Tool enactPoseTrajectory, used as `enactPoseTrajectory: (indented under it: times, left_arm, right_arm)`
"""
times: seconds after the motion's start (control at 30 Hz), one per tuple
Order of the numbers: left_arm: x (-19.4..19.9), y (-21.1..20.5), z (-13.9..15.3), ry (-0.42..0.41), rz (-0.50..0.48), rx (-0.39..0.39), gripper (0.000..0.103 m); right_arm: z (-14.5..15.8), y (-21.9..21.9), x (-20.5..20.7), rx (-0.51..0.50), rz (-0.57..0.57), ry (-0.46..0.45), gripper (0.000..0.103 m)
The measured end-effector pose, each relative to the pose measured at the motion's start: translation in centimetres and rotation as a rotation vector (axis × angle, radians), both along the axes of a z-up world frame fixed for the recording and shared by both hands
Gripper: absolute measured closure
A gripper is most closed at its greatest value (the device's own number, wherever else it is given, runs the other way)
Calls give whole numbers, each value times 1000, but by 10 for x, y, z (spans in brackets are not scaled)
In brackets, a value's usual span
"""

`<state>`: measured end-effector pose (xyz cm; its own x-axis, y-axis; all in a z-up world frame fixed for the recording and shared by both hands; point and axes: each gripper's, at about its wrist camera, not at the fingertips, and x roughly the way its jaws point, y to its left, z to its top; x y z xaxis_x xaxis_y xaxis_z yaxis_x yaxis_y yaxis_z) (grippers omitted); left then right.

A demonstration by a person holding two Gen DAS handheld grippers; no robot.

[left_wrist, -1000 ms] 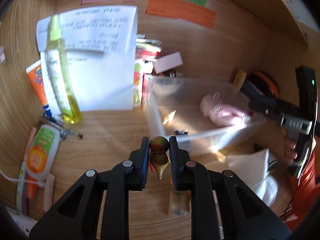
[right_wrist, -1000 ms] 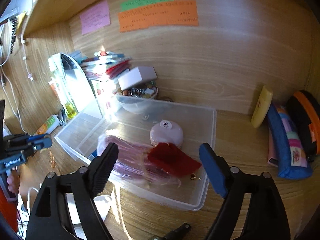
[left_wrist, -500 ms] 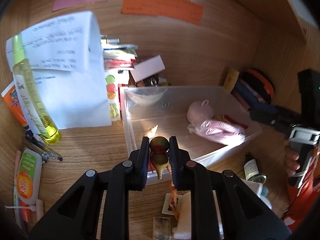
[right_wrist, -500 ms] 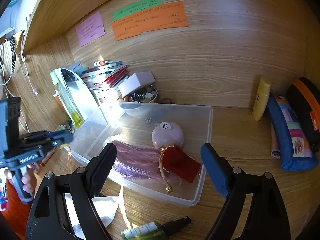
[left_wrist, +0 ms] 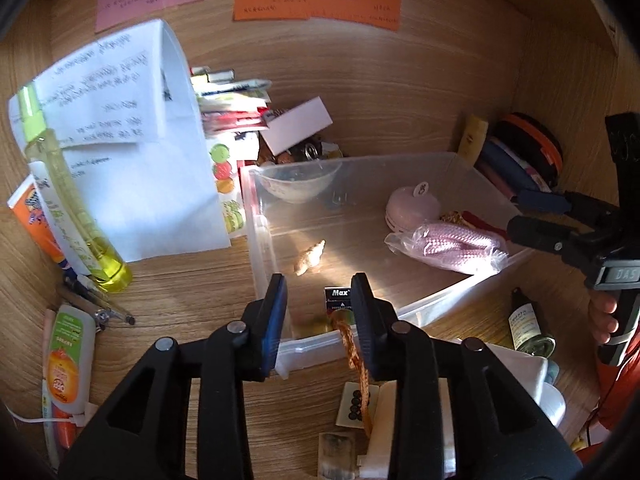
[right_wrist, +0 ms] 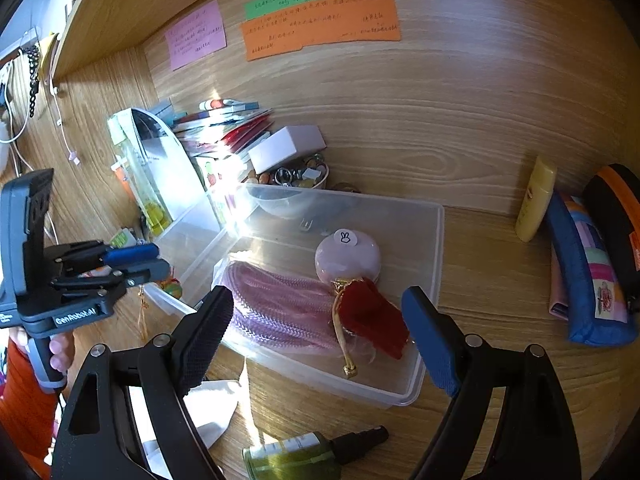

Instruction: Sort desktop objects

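1. The left gripper (left_wrist: 318,300) hangs over the near corner of the clear bin (left_wrist: 448,304). Its jaws have just been opening and now stand a little apart, the pads pressing on nothing.
2. The charm (right_wrist: 173,289), a small red-green-yellow bead with a braided orange tassel (left_wrist: 352,344), shows in the right wrist view just below the left gripper's tips at the bin's near wall. In the left wrist view the tassel trails over the bin's rim beside the right-hand jaw; whether it still touches that pad I cannot tell.
3. On the desk (left_wrist: 192,292) in front of the bin lie white tissue (right_wrist: 208,404) and a small green dropper bottle (right_wrist: 296,454) on its side.
4. The right gripper (right_wrist: 320,332) hovers at the bin's other near edge, jaws wide and empty.
5. Inside the bin: a small black box marked "Max" (left_wrist: 337,298), a pale shell (left_wrist: 310,257), a pink cord in plastic wrap (right_wrist: 276,308), a red pouch (right_wrist: 372,318) and a round pink case (right_wrist: 348,254).
6. Left of the bin stand a yellow spray bottle (left_wrist: 64,204) and a white paper sheet (left_wrist: 132,148); behind it, a bowl of trinkets (right_wrist: 296,176).
7. Pink, green and orange notes (right_wrist: 320,24) are stuck on the back wall.
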<state>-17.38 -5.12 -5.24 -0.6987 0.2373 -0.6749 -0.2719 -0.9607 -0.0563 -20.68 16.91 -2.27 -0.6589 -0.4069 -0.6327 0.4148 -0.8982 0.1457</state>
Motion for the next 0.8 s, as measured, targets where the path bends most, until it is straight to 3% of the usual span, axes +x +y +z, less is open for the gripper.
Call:
enactPoseTrajectory:
  times: [0.07, 0.27, 0.37, 0.8]
  left_arm:
    - [8, -3, 6, 23, 8, -1, 55]
    - [34, -6, 20, 86, 24, -27, 35]
    - [46, -7, 22, 101, 30, -34, 30]
    - [100, -9, 5, 92, 37, -15, 9]
  right_arm:
    - [1, 1, 2, 4, -6, 3, 19]
    - [8, 10, 20, -7, -19, 21, 17]
    - [9, 13, 34, -13, -27, 32, 11]
    - [9, 5, 99, 59, -27, 86, 10]
